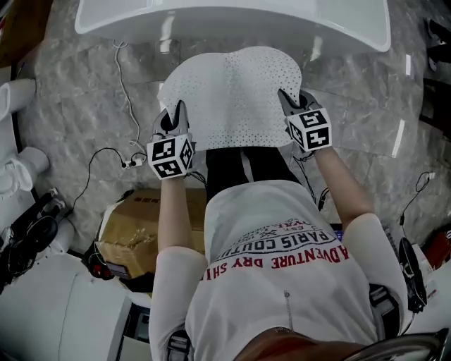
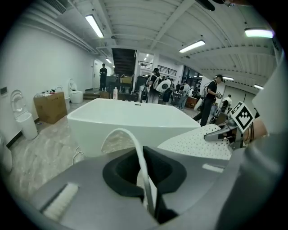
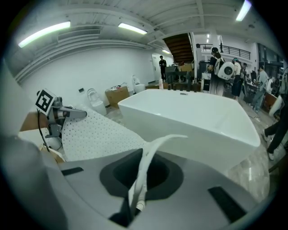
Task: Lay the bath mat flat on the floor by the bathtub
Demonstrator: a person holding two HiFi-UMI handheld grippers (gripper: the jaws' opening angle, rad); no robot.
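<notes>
Both jaws clamp the bath mat (image 1: 229, 95) before the bathtub (image 1: 232, 17), cardboard box (image 1: 141, 220) behind.

Mat in front of the bathtub
The bath mat (image 1: 232, 95) is held spread just in front of the bathtub (image 1: 232, 17), above the floor (image 1: 366, 106). The left gripper (image 1: 175, 116) and right gripper (image 1: 294, 100) have their fingers on its two corners farthest from the bathtub. A cable (image 1: 125, 92) lies on the floor to the mat's left, and a cardboard box (image 1: 134, 225) sits farther back from the bathtub.

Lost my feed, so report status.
Left gripper and right gripper shut on white perforated bath mat, held up, unlaid. White bathtub ahead; white cable on floor left.
</notes>
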